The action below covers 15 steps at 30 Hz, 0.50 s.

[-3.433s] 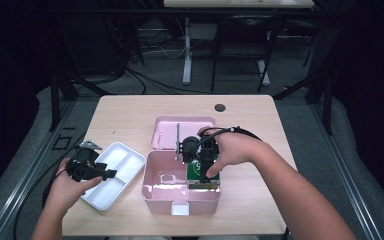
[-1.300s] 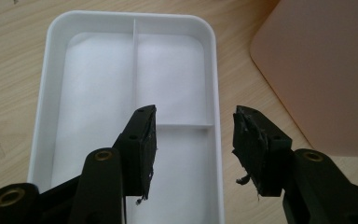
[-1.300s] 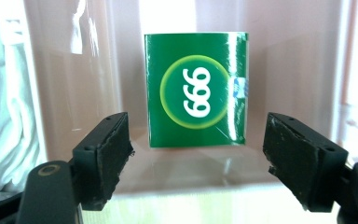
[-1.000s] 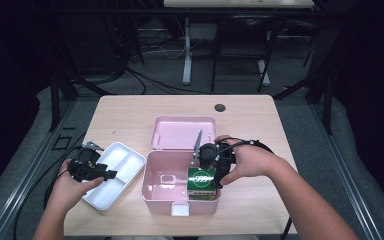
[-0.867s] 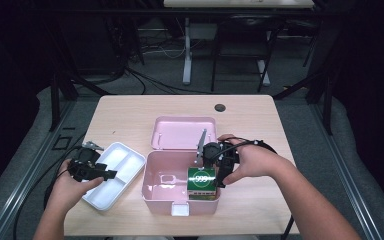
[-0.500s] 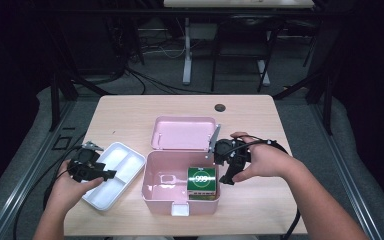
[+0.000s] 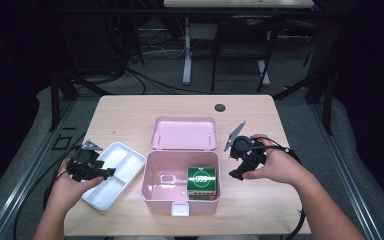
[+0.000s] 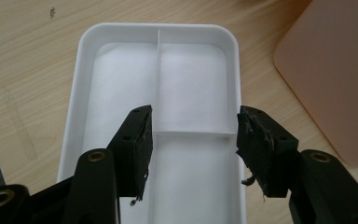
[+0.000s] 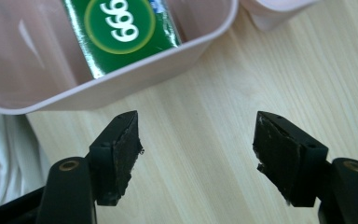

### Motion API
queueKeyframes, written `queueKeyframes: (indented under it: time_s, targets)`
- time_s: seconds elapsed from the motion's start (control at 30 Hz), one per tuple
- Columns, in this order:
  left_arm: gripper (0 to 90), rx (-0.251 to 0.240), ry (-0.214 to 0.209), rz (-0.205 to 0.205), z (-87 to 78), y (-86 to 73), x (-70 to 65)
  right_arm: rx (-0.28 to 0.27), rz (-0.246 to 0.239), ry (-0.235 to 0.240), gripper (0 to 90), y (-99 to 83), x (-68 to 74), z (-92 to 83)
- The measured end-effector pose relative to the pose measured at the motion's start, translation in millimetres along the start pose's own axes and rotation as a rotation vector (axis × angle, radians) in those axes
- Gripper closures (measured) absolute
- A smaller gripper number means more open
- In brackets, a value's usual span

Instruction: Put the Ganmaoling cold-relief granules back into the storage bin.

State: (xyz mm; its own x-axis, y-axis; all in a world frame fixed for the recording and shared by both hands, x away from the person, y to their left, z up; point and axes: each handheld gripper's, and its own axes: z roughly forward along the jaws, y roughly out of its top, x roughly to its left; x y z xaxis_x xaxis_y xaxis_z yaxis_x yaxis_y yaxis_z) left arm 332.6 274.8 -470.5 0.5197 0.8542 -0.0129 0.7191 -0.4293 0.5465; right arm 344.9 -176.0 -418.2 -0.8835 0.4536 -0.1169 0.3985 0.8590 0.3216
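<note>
High view: pale wood-grain table, glossy pink plastic box open, rounded lid flat behind it, green carton with white print inside at the right end. Right gripper just beside the box, jaws apart, empty, just been closing a little. Left gripper over the white divided tray. Left gripper view: smooth white tray, thin ribs, black jaws wide, nothing between. Right gripper view: worn black pads, wide gap over bare wood, carton in box ahead.
</note>
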Motion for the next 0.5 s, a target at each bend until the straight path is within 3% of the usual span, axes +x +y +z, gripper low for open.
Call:
queueKeyframes:
  time_s: [0.23, 0.33, 0.37, 0.4, 0.43, 0.5]
  targets:
    - [48.9, -0.023, -0.02, -0.008, 0.1, -1.0, 2.7, -0.074, 0.144, -0.03, 32.4, -21.6, -3.1, 5.1]
    - [48.5, -0.017, -0.016, -0.032, 1.4, -2.1, 5.6, -0.098, 0.192, -0.085, 33.7, -27.1, -1.0, 6.9]
    - [47.9, -0.003, -0.004, -0.039, 1.6, -3.0, 7.1, -0.126, 0.228, -0.083, 34.0, -30.2, 0.7, 8.0]
    - [48.0, -0.003, -0.004, -0.039, 1.6, -3.0, 7.1, -0.126, 0.228, -0.083, 34.0, -30.2, 0.7, 8.0]
    - [48.4, 0.003, 0.002, -0.04, 1.5, -3.3, 7.7, -0.158, 0.263, -0.083, 34.2, -33.0, 1.4, 8.9]
    - [50.7, 0.005, -0.009, -0.051, 0.7, -3.9, 9.0, -0.204, 0.284, -0.073, 35.1, -35.8, 2.4, 8.8]
